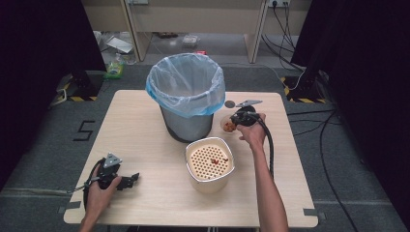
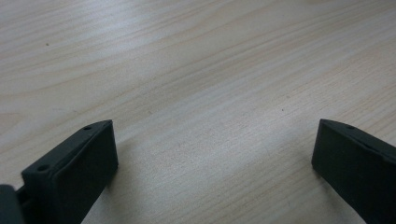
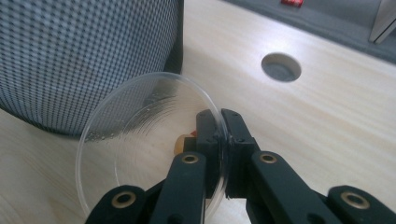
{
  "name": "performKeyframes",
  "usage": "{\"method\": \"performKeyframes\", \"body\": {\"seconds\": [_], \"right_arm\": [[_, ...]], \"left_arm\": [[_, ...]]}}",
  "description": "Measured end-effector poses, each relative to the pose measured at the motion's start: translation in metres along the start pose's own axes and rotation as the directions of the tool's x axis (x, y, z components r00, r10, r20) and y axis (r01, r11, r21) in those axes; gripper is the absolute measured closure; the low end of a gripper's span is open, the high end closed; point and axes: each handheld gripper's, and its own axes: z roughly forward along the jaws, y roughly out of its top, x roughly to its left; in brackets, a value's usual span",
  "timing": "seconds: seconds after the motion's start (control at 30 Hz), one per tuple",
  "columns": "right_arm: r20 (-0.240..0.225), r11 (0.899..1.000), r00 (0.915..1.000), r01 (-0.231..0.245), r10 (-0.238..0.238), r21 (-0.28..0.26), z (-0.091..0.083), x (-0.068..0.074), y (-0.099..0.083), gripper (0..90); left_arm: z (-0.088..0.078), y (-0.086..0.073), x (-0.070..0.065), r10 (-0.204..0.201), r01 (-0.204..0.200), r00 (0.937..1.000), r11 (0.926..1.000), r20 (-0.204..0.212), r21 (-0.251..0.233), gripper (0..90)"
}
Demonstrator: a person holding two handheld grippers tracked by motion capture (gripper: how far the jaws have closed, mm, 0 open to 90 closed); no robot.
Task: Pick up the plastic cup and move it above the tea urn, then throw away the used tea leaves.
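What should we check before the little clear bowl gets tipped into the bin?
1. Right gripper pinching the rim of the clear plastic bowl: ok.
2. Food bits still in the bowl: ok, orange pieces show.
3. Grey mesh bin with blue plastic liner open on top: ok.
4. Bowl lifted off the light wooden table: cannot tell.
5. Left gripper open, holding nothing, away from the bin: ok.
6. Cream perforated-lid container clear of the bowl: ok.

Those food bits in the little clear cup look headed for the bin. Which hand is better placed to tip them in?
The right. Its gripper is shut on the clear cup's rim, beside the lined bin. The left gripper rests open near the table's front corner, holding nothing.
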Motion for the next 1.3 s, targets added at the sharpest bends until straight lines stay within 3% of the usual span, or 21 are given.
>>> {"method": "performKeyframes", "body": {"seconds": [0.37,0.57,0.6,0.63,0.67,0.7,0.77,0.8,0.83,0.87,0.9,0.93,0.97,1.0,1.07,1.17,1.2,1.23,1.27,1.3], "right_arm": [[0.028,0.994,0.9986,0.048,-0.045,-0.097,-0.025,0.003,0.007,87.0],[0.028,0.982,0.9965,0.082,-0.078,-0.17,-0.048,0.012,0.012,86.9],[0.05,0.975,0.9936,0.11,-0.102,-0.194,-0.057,0.017,0.012,86.9],[0.05,0.975,0.9936,0.11,-0.102,-0.194,-0.057,0.017,0.012,86.9],[0.067,0.966,0.989,0.143,-0.132,-0.214,-0.065,0.024,0.012,86.9],[0.067,0.966,0.989,0.143,-0.132,-0.214,-0.065,0.024,0.012,86.9],[0.076,0.956,0.9849,0.17,-0.156,-0.238,-0.074,0.031,0.011,86.9],[0.093,0.943,0.9791,0.2,-0.181,-0.268,-0.083,0.038,0.01,86.9],[0.093,0.943,0.9791,0.2,-0.181,-0.268,-0.083,0.038,0.01,86.9],[0.116,0.928,0.9716,0.232,-0.206,-0.293,-0.092,0.046,0.009,86.9],[0.116,0.928,0.9716,0.232,-0.206,-0.293,-0.092,0.046,0.009,86.9],[0.126,0.921,0.9679,0.246,-0.217,-0.301,-0.097,0.049,0.009,86.9],[0.144,0.907,0.96,0.275,-0.24,-0.32,-0.105,0.057,0.009,86.8],[0.144,0.907,0.96,0.275,-0.24,-0.32,-0.105,0.057,0.009,86.9],[0.154,0.894,0.954,0.296,-0.257,-0.338,-0.113,0.063,0.008,86.9],[0.192,0.871,0.9356,0.347,-0.296,-0.348,-0.121,0.074,0.006,86.9],[0.215,0.855,0.9228,0.379,-0.32,-0.353,-0.125,0.081,0.003,86.9],[0.215,0.855,0.9228,0.379,-0.32,-0.353,-0.125,0.081,0.003,86.9],[0.223,0.849,0.9173,0.392,-0.33,-0.356,-0.126,0.084,0.002,86.9],[0.238,0.832,0.9046,0.42,-0.354,-0.361,-0.128,0.091,-0.002,86.9]], "left_arm": [[0.0,0.0,0.0,0.0,0.0,1.0,1.0,0.0,-0.001,0.0],[0.0,0.0,0.0,0.0,0.0,1.0,1.0,0.0,0.0,0.0],[0.0,0.0,0.0,0.0,0.0,1.0,1.0,0.0,0.0,0.0],[0.0,0.0,0.0,0.0,0.0,1.0,1.0,0.0,0.0,0.0],[0.0,0.0,0.0,0.0,0.0,1.0,1.0,0.0,0.0,0.0],[0.0,0.0,0.0,0.0,0.0,1.0,1.0,0.0,0.0,0.0],[0.0,0.0,0.0,0.0,0.0,1.0,1.0,0.0,0.0,0.0],[0.0,0.0,0.0,0.0,0.0,1.0,1.0,0.0,0.0,0.0],[0.0,0.0,0.0,0.002,-0.002,1.0,1.0,0.001,0.0,0.0],[0.0,0.0,0.0,0.005,-0.005,1.0,1.0,0.004,0.001,0.0],[0.0,0.0,0.0,0.007,-0.007,1.0,1.0,0.005,0.0,0.0],[0.0,0.0,0.0,0.01,-0.01,0.9999,0.9999,0.008,0.002,0.0],[0.0,0.0,-0.001,0.013,-0.013,0.9999,0.9999,0.01,0.001,0.0],[0.0,0.0,-0.001,0.015,-0.015,0.9998,0.9999,0.012,0.001,0.0],[0.0,0.0,-0.001,0.015,-0.015,0.9998,0.9999,0.014,0.001,0.0],[0.0,0.0,-0.001,0.015,-0.015,0.9998,0.9999,0.014,0.001,0.0],[0.0,0.0,-0.001,0.015,-0.015,0.9998,0.9999,0.014,0.001,0.0],[0.0,0.0,-0.001,0.015,-0.015,0.9998,0.9999,0.014,0.001,0.0],[0.0,0.0,-0.001,0.015,-0.015,0.9998,0.9999,0.013,0.001,0.0],[0.0,0.0,-0.001,0.015,-0.015,0.9998,0.9999,0.014,0.001,0.0]]}}
